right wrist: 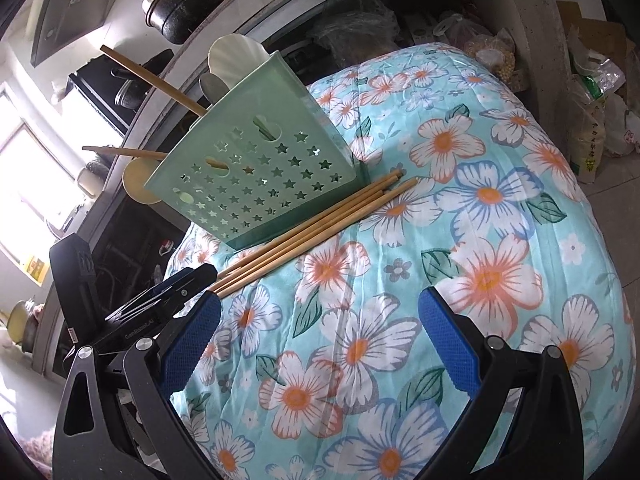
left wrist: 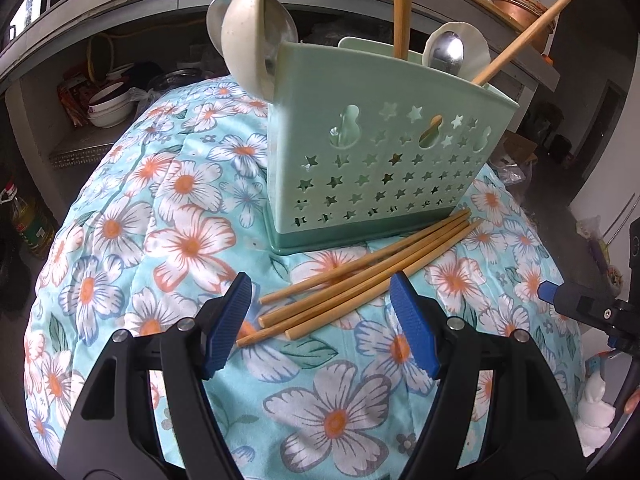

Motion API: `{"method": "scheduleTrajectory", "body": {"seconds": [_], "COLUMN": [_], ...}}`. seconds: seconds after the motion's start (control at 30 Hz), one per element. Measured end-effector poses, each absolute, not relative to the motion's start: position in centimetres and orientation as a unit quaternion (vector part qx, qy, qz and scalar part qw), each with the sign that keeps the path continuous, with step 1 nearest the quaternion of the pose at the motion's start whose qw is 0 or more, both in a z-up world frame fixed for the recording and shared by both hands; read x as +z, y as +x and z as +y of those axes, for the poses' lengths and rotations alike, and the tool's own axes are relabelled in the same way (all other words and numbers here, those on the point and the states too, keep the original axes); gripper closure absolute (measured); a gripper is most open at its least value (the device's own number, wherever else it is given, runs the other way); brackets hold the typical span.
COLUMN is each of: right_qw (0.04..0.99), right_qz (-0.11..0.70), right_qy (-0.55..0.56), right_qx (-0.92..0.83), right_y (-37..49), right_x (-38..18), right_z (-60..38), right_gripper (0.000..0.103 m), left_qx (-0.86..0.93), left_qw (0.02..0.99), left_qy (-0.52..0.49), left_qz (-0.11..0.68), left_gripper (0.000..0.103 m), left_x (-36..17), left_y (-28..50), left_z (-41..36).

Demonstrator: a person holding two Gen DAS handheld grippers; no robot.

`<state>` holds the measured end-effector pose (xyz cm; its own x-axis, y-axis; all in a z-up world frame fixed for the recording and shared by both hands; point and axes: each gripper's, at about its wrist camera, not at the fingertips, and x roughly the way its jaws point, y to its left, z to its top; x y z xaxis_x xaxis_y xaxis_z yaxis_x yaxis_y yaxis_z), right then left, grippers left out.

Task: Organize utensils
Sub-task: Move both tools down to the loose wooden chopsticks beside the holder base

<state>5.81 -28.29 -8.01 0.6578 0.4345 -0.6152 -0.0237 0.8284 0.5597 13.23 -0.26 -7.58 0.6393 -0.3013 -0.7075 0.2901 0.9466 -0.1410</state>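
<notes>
A pale green utensil holder (left wrist: 376, 152) with star cut-outs stands on a floral cloth (left wrist: 168, 216). It holds a cream ladle (left wrist: 248, 32), a metal spoon (left wrist: 448, 52) and two wooden chopsticks (left wrist: 400, 8). Several loose wooden chopsticks (left wrist: 360, 276) lie on the cloth against its base. My left gripper (left wrist: 320, 320) is open, its fingers either side of the chopsticks' near ends. My right gripper (right wrist: 320, 344) is open and empty over the cloth, right of the chopsticks (right wrist: 312, 232) and the holder (right wrist: 256, 168).
Shelves behind hold bowls (left wrist: 108, 108), pots (right wrist: 180, 4) and bags (right wrist: 592, 92). An oil bottle (left wrist: 28, 224) stands at the left. The left gripper's body (right wrist: 132, 312) shows in the right wrist view, the right one's body (left wrist: 580, 304) at the left view's edge.
</notes>
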Motion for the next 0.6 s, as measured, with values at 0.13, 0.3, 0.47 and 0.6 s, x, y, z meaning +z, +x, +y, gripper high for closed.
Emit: {"method": "scheduleTrajectory", "body": {"seconds": [0.13,0.3,0.47,0.6], "right_qw": [0.868,0.868,0.868,0.871], "right_qz": [0.397,0.399,0.401,0.398], "right_qy": [0.263,0.257,0.261,0.263], "right_qx": [0.141,0.146,0.132,0.119], "right_y": [5.68,5.73,5.85,6.0], "right_x": [-8.22,-8.22,-8.61,-8.54], "right_z": [-27.95,-27.37,-27.53,-27.79], "right_gripper": [0.006,0.006,0.009,0.015], "left_qx": [-0.166,-0.176,-0.192,-0.213], "left_qw": [0.906,0.904,0.9,0.898], "left_qy": [-0.001,0.004,0.01,0.014], "left_qz": [0.388,0.39,0.391,0.385], "left_gripper": [0.035,0.035,0.035,0.035], "left_x": [-7.69,-8.11,-8.43,-8.55], "left_y": [12.8,12.71,12.96,12.67], "left_z": [-0.42,-0.55,-0.84,-0.85]}}
